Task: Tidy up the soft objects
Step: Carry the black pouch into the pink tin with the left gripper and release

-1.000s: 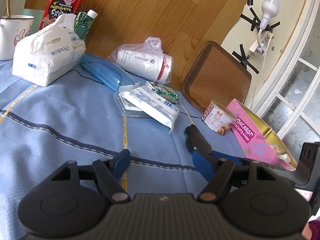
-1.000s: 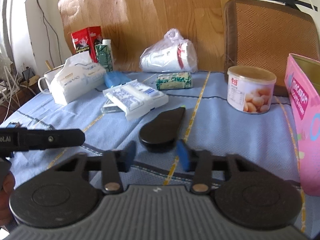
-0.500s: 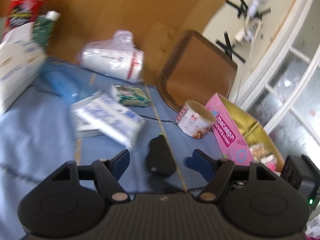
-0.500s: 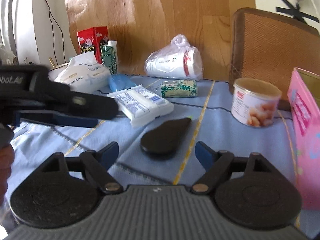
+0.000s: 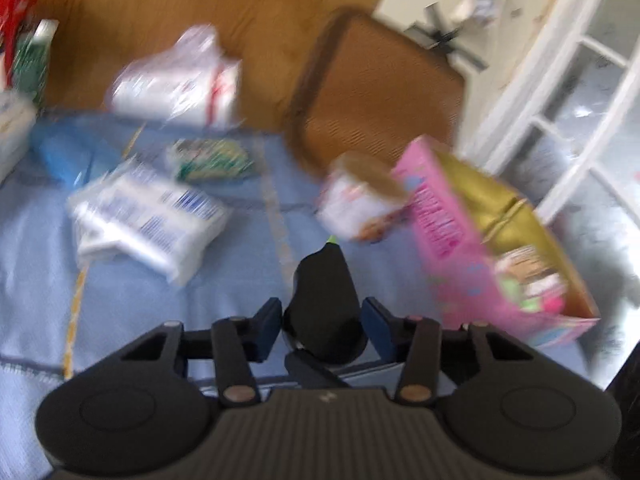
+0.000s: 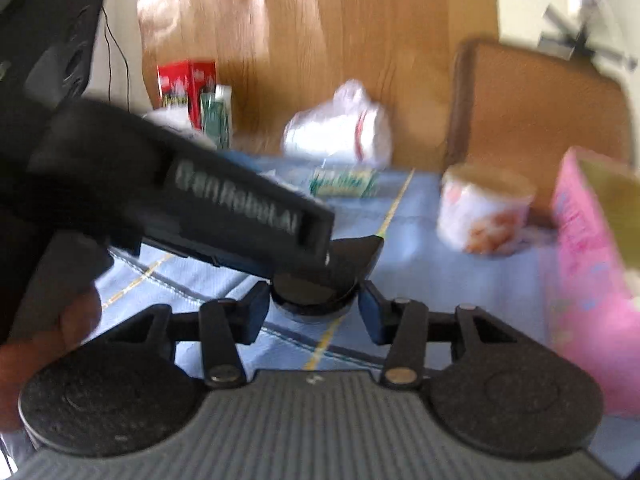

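Both closing claws straddle the black pouch [image 5: 325, 300], left claw [image 5: 322, 326] blocking right claw [image 6: 312, 312].

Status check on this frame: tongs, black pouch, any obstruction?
Both tongs closing around black pouch, pads not touching. Left tongs crowd right view. Pink box close alongside.

- Desk [image 5: 48, 304] under a light blue cloth w/ yellow & dark stripe lines.
- Wood-grain panel [image 5: 168, 4] stands behind desk, warm brown.
- Brown woven chair back [image 6: 540, 120] at desk's far edge, right of panel.
- Cream wall [image 5: 516, 28] beyond chair, black tape strips on it; blurred.
- White-framed window [image 5: 580, 92] far right; daylight coming in, bright.
- Thin dark cables [image 6: 116, 44] on pale wall, left side.
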